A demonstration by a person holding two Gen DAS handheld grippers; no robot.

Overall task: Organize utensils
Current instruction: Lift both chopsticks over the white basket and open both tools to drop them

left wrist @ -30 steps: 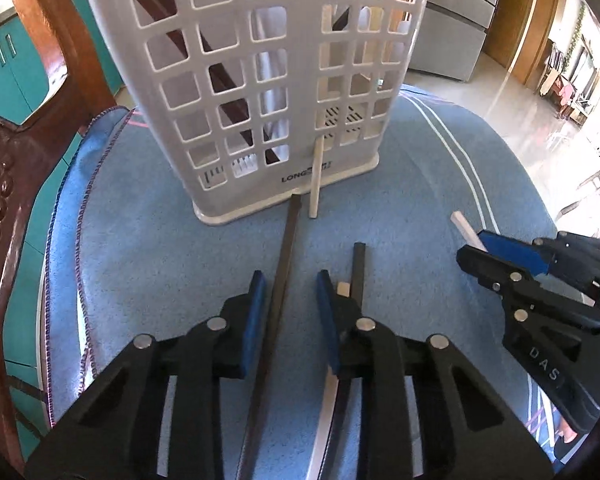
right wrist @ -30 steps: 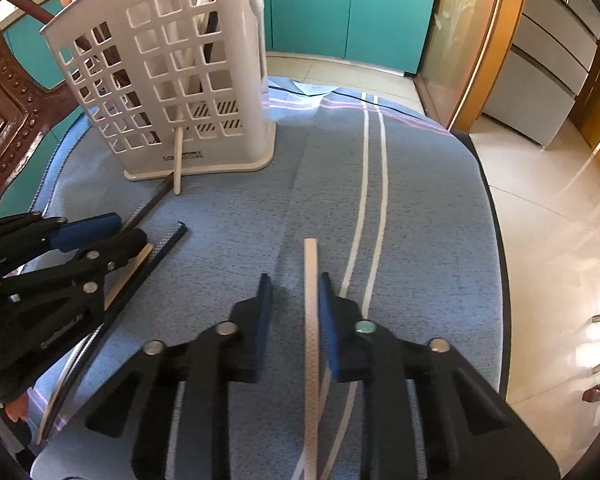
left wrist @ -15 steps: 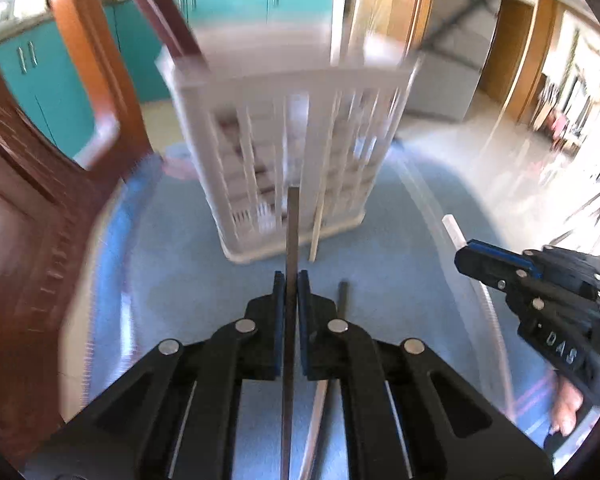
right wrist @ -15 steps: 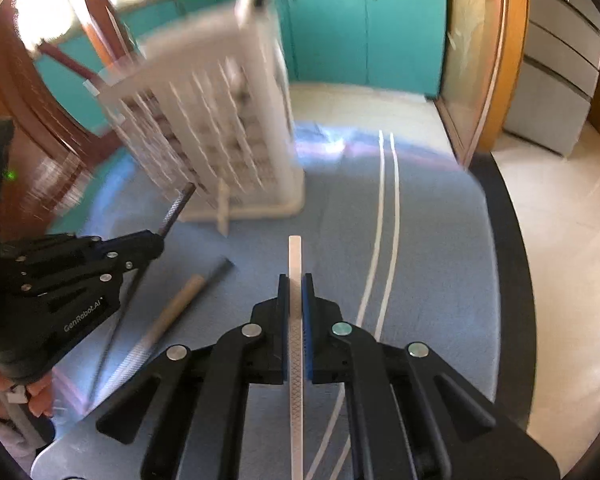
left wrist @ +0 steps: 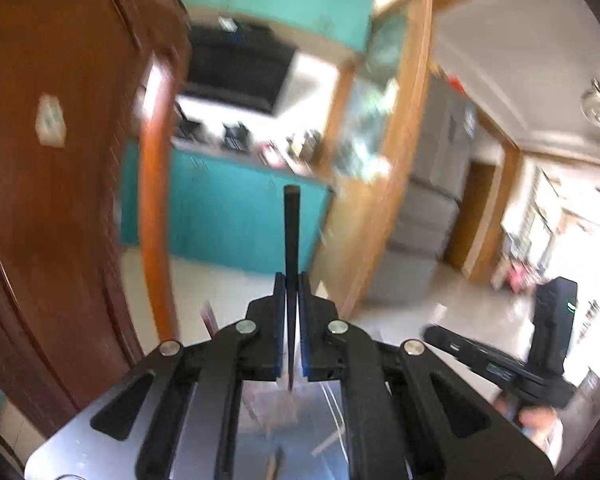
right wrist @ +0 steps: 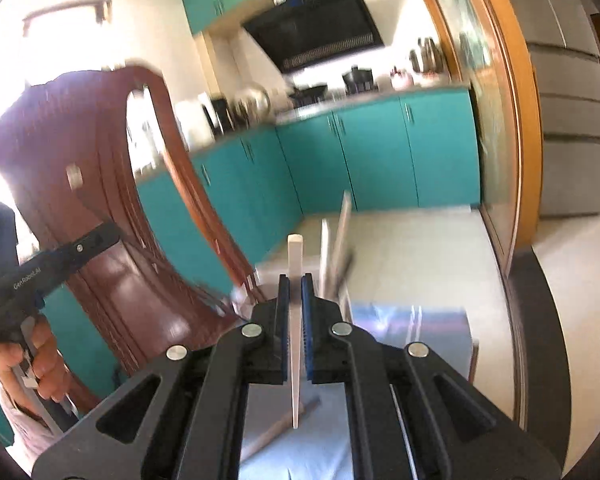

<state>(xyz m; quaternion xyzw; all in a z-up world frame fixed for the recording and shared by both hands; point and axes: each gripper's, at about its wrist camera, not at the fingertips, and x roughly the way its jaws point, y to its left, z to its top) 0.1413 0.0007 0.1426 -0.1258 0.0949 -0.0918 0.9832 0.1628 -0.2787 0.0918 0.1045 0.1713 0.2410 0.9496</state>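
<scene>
left gripper (left wrist: 292, 280) clamped on a dark chopstick (left wrist: 291, 236), blue pads pressed against it on both sides, stick pointing forward and up past the fingertips; right gripper (right wrist: 295, 280) clamped the same way on a pale chopstick (right wrist: 295, 252); both sticks carried clear of the blue cloth (right wrist: 440, 320); white basket (right wrist: 336, 264) seen only in part in the right wrist view, just beyond the right fingertips, blurred, with a few sticks already standing in it; one more pale stick (right wrist: 278, 428) lying on the cloth near the right gripper, and what may be another glimpsed low in the left wrist view, too blurred to tell; judged mid-task: some utensils stowed, two in hand yet to be dropped in, at least one left to be collected.
</scene>
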